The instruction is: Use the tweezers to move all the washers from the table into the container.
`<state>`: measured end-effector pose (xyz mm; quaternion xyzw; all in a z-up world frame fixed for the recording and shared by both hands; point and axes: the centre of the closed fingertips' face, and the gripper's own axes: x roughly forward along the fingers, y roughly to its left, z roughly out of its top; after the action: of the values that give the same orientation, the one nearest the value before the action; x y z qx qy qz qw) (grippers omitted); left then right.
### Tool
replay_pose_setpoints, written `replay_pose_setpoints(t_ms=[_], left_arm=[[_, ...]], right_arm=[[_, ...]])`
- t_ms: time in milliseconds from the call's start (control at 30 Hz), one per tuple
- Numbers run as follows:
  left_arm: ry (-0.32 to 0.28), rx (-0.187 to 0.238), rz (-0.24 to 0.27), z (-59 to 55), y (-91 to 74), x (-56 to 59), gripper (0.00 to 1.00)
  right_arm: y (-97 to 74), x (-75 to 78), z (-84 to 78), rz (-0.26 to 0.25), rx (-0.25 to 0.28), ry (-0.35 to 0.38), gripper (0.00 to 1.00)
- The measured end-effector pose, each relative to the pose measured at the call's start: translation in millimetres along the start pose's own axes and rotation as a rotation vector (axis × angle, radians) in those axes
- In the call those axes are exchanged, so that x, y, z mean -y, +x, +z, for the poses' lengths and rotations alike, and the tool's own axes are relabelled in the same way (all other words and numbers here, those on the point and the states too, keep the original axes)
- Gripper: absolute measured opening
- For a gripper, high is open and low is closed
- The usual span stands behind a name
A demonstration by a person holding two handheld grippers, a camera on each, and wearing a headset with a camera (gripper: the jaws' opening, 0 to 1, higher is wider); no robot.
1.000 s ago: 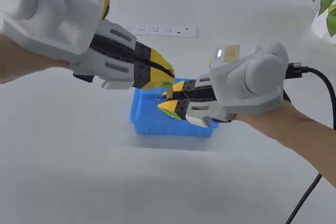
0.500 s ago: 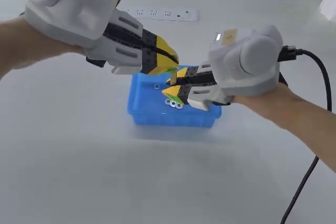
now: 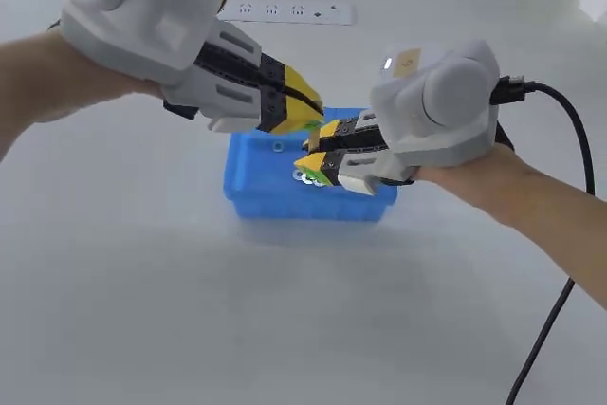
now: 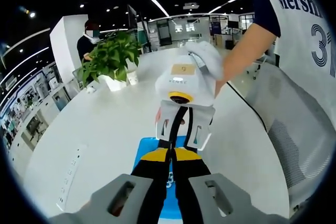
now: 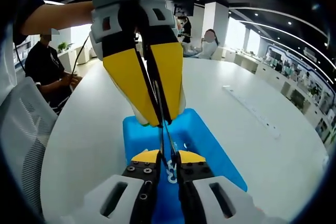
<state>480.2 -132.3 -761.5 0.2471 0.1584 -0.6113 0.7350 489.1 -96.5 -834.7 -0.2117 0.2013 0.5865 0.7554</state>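
Left hand-held gripper point(image 3: 305, 115): angles down from the left over the container point(image 3: 248, 198), yellow jaw tips pressed together on the tweezers point(image 5: 164, 129). In the right gripper view the thin blades run between those jaws and stick out below them.

Container: blue, open-topped, on the white table point(image 3: 142, 310). Several washers point(image 3: 311, 179) lie inside it, under the tweezer tips.

Right hand-held gripper point(image 3: 307, 168): faces the left one across the container, tips low over its inside. Jaws are close with a narrow gap, and the tweezer tips hang in that gap. Cannot tell whether they pinch the blades.

A black cable point(image 3: 580, 168) trails from it to the right.
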Motion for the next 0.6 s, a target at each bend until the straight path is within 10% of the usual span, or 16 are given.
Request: replay_pose_setpoints(t_ms=[600], left_arm=[[0.042, 0.016, 0.037, 21.7, -26.2, 13.0, 0.05]], right_arm=[[-29.9, -9.2, 19.7, -0.028, 0.043, -0.013, 0.14]])
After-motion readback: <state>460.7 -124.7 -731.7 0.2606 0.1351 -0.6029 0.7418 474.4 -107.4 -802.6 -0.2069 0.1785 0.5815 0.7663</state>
